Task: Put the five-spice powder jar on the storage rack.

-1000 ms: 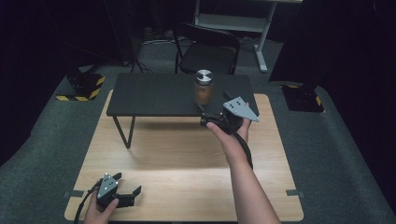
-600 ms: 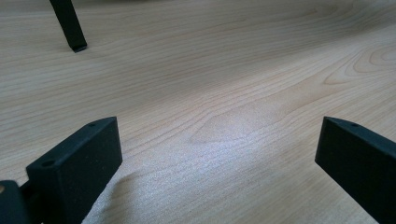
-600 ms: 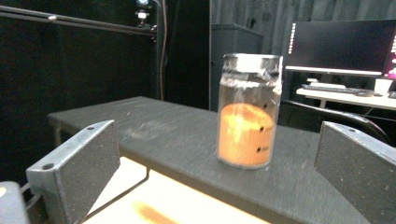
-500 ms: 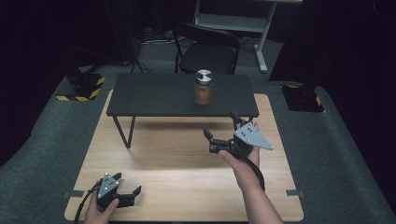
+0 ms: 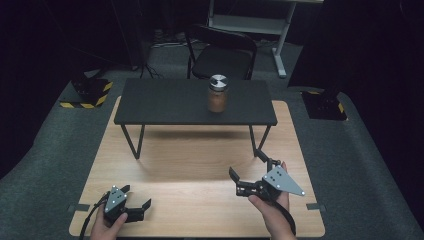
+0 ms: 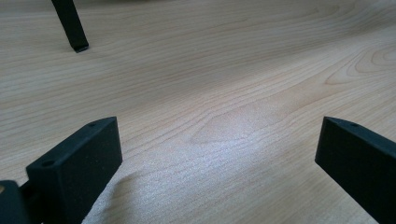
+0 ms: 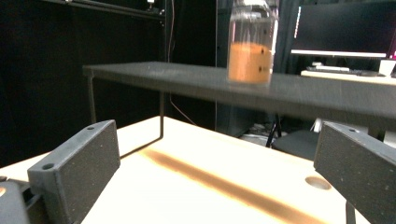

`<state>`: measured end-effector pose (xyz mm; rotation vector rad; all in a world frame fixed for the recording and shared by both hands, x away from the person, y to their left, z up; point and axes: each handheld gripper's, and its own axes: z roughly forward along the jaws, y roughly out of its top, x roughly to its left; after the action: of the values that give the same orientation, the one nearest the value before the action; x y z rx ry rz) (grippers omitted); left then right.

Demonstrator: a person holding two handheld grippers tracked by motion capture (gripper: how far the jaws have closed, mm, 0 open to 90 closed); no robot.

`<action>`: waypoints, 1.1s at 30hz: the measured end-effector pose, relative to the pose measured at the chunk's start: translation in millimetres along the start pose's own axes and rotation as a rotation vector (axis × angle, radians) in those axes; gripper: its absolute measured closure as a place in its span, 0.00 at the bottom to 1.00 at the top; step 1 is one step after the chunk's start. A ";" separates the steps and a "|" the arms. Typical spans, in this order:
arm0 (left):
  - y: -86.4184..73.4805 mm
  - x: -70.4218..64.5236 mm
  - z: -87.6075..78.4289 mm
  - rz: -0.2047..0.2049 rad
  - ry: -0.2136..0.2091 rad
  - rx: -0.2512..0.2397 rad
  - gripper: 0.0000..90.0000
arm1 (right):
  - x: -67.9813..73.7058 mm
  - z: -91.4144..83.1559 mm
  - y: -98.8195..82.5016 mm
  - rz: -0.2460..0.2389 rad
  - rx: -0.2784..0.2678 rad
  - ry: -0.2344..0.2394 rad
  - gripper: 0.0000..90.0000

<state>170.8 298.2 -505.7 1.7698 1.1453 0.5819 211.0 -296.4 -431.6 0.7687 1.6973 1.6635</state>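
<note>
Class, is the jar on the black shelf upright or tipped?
Upright: the metal-lidded glass jar stands on its base on the black shelf, lid uppermost.

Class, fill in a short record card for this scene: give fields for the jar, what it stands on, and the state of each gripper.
Jar: glass jar with a metal lid, orange-brown contents, upright
Support: black shelf standing on the wooden table
Right gripper: right gripper open, holding nothing, low over the table in front of the shelf
Left gripper: left gripper open, holding nothing, near the table's front left corner
</note>
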 end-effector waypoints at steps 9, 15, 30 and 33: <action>-0.3 -0.9 -0.2 0.004 0.004 -0.002 0.01 | -0.2 -29.8 -30.1 0.010 0.045 -0.016 0.00; -0.7 -1.1 -0.4 0.006 0.003 -0.004 0.01 | -2.0 -41.2 -49.8 0.024 0.084 -0.028 0.00; -1.1 -1.6 -0.5 0.007 0.004 -0.005 0.01 | -10.0 -51.8 -82.5 0.039 0.169 -0.080 0.00; -1.4 -1.6 -0.6 0.008 0.003 -0.007 0.01 | -11.1 -52.3 -85.9 0.043 0.183 -0.091 0.00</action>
<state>168.9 297.3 -506.5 1.7684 1.1377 0.5928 179.3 -340.7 -516.9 0.9590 1.7972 1.4917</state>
